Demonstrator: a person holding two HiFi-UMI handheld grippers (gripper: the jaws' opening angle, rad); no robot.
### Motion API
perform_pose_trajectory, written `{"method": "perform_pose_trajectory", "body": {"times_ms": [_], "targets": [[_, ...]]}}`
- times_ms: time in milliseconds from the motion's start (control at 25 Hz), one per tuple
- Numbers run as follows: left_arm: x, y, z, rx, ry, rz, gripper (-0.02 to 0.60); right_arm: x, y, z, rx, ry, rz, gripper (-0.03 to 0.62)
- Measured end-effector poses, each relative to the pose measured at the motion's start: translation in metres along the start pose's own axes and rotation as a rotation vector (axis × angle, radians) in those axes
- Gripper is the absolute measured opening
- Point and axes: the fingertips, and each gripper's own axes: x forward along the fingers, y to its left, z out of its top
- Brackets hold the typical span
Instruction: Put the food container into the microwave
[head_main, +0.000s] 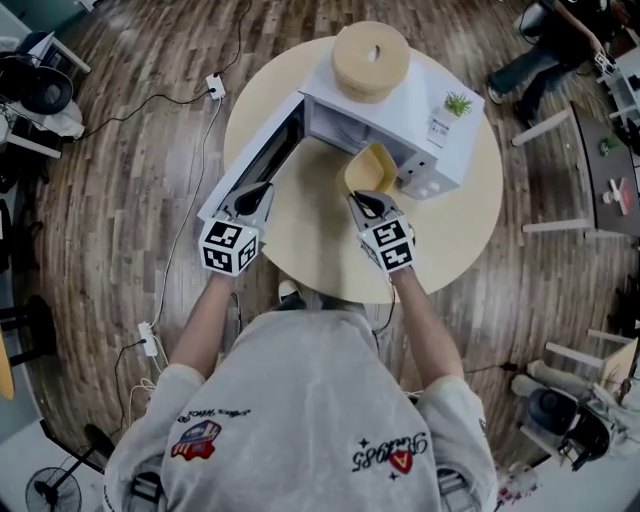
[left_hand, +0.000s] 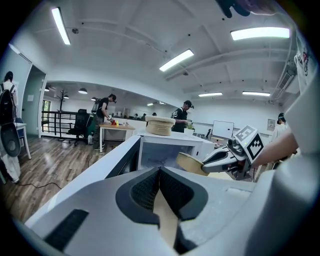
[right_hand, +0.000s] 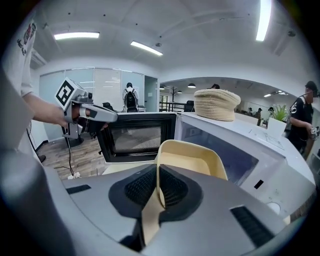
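Right gripper (head_main: 367, 203): fingers clamped on the food container (head_main: 370, 168) rim. I read the container just outside the microwave (head_main: 400, 115) opening, long axis pointing in. Left gripper (head_main: 254, 197), closed and empty, sits beside its door (head_main: 250, 160).

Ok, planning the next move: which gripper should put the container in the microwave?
Right: the right gripper grips the food container by its rim at the open microwave; the left gripper sits empty, shut, beside the door.
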Motion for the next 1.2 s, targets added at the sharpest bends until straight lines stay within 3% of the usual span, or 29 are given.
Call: {"method": "perform_pose_trajectory", "body": {"times_ms": [800,1000,1200], "targets": [[0.039,-0.009,-0.011,-0.050,0.013,-0.018,0.005,0.051,-0.045,-0.001,-0.183,0.079,0.067,0.023],[0.041,-0.006,-0.014,-0.060,0.018,-0.002,0.005,0.064,-0.056,-0.012,-0.216,0.110,0.050,0.023],[0.038,-0.003,-0.018,-0.069,0.027,0.010,0.005,0.082,-0.069,-0.018,-0.340,0.161,0.012,0.025]]}}
